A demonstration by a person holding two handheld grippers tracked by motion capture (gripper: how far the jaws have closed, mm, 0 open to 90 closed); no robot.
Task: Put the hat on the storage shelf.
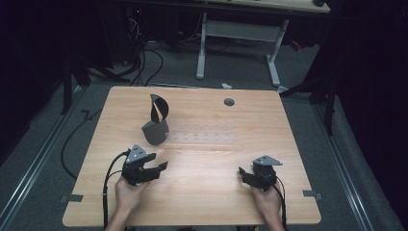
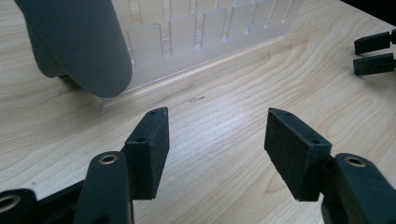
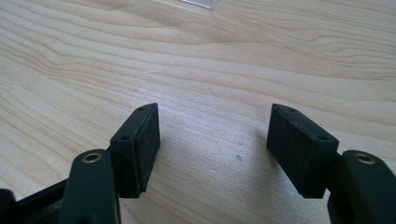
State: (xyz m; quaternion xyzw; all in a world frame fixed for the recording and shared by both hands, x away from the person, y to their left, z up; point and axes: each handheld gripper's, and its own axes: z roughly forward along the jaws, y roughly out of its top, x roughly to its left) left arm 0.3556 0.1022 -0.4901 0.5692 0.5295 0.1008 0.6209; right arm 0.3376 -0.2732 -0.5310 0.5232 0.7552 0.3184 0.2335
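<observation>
both the left gripper [image 1: 161, 168] and right gripper [image 1: 242, 172] are resting apart and empty on the tabletop [image 1: 202, 202]; the grey cup [image 1: 155, 132] and clear rack [image 1: 204, 137] are sitting untouched, so the work is yet to begin.

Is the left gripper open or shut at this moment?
Open. The left gripper has its two black jaws standing wide apart, with bare light wooden table between them and nothing gripped.
</observation>
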